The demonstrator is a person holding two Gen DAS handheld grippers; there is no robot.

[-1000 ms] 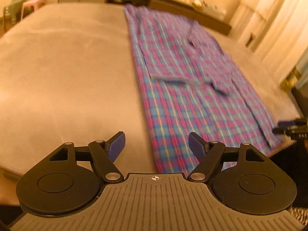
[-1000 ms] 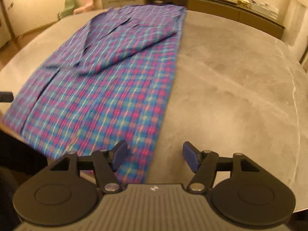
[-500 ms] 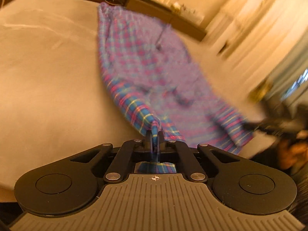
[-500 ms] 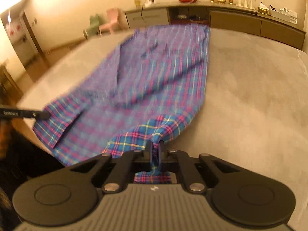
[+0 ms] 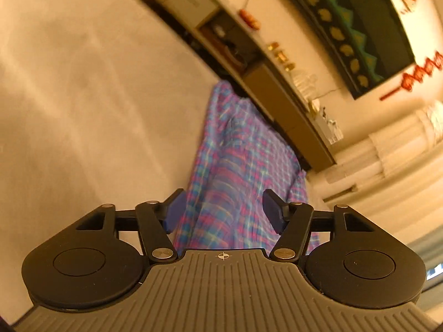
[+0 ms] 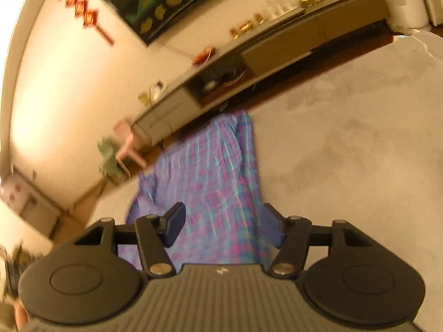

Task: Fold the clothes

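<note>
A sec ago the plaid shirt was lying long and flat on the desk. Half a sec ago its near hem was pinched in both tongs and lifted. Now the left tongs and the right tongs are spread wide apart, w/ nothing held between them. The hem has been let go.

The shirt is now seen as a shorter, bunched strip, running from just under the tongs to the far edge of the desk. Both views are tilted and blurred, so the exact edges can't be told. It is judged that the near half has been carried over the far half, i.e. one fold is likely made. How neat it is can't be told. Prob. a smoothing or one more fold is called for.

The desk is big, grey and stone-like, w/ much bare top left and right of the shirt. In the room, a long low cabinet w/ small things on it is set along the far wall. A dark wall picture, red hanging decorations, a pink chair and pale curtains are seen too.
</note>
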